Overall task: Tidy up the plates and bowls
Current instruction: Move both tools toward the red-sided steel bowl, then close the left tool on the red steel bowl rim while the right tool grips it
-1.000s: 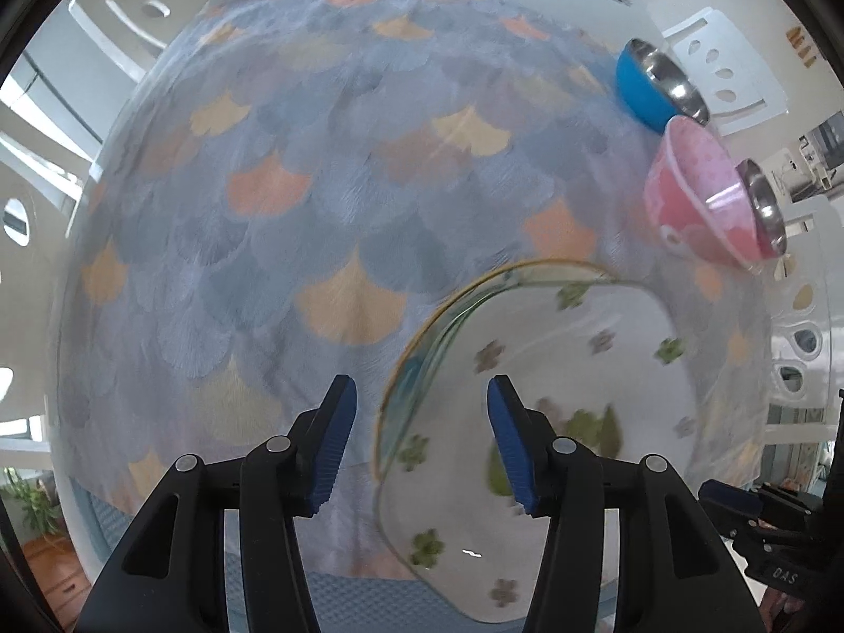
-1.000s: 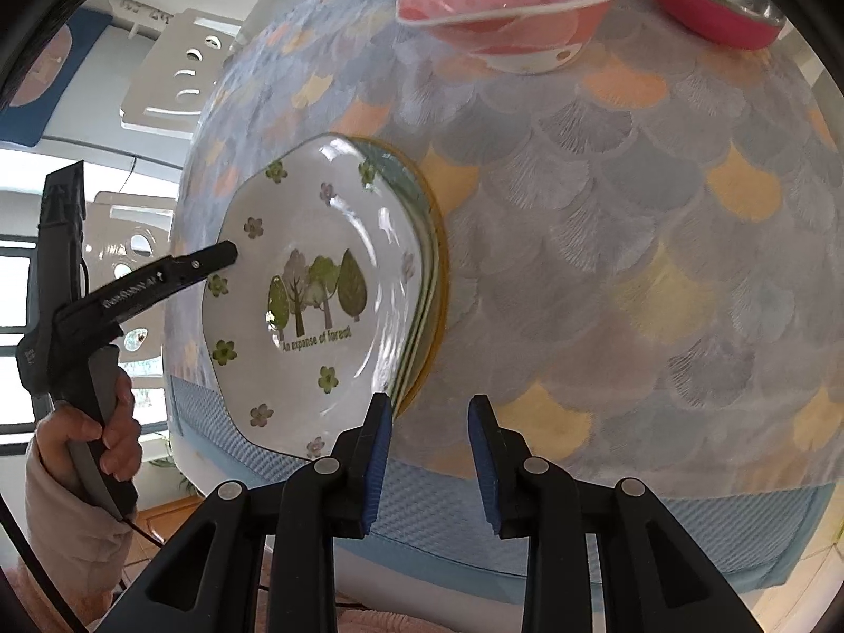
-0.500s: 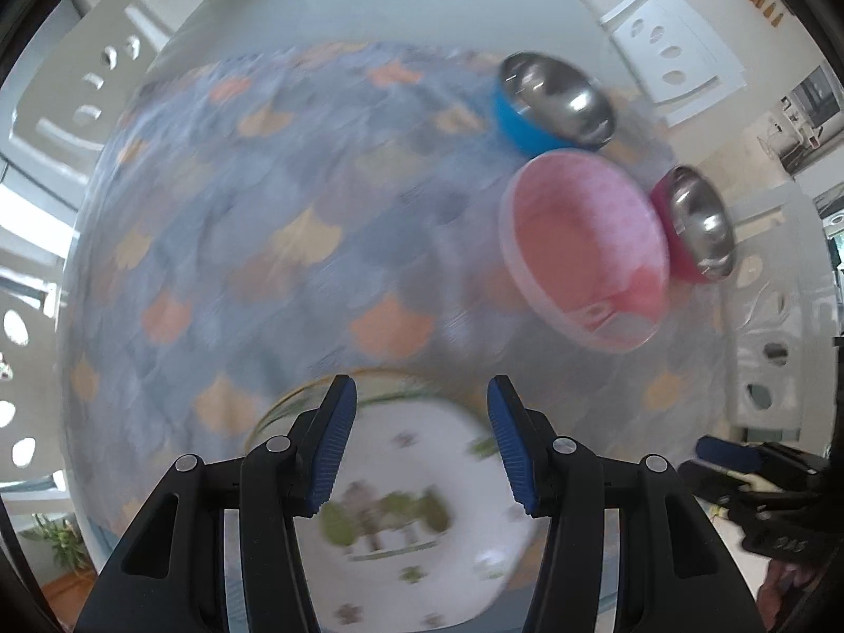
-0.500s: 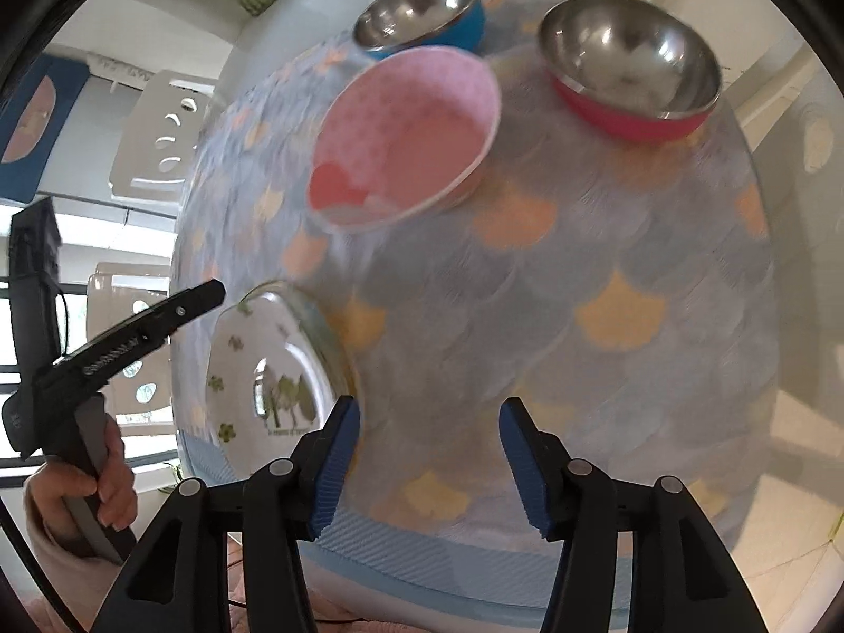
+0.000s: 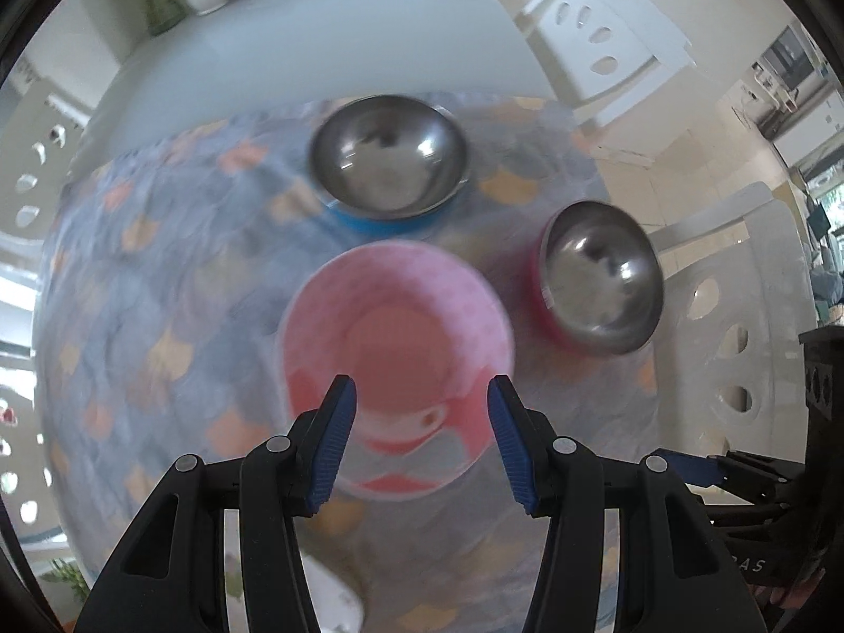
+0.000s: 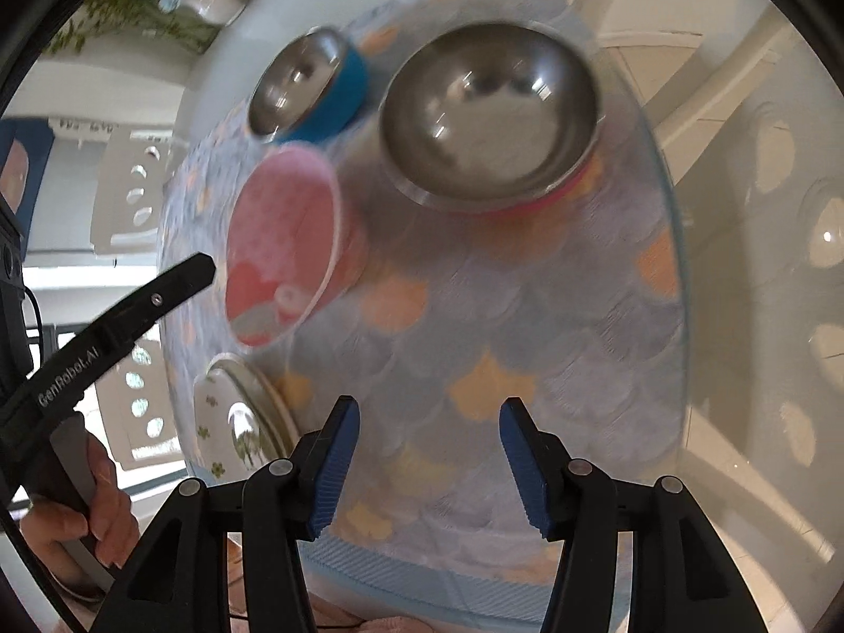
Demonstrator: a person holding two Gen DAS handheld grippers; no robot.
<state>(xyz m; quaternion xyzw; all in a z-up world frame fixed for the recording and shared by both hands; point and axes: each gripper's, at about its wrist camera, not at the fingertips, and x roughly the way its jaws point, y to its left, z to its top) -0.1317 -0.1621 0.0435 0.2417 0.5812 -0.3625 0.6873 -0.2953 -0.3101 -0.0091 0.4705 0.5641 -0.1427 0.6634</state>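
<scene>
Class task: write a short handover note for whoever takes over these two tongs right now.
Left tongs: open, empty, above the pink bowl.
Right tongs: open, empty, jaws just widened, over bare tablecloth.
Blue bowl and red bowl: separate, steel-lined, beyond the pink one.
Plate stack: near edge of the table.
Done: plates stacked.
Left: gather the three bowls.

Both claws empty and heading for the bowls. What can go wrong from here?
1. The left claw hangs open over the pink patterned bowl, which sits close to the blue-sided steel bowl and the red-sided steel bowl; a lift could knock either.
2. The red-sided bowl lies near the tablecloth edge, so a nudge may tip it off.
3. Both views are motion-blurred, and the open right claw works close beside the left.
</scene>
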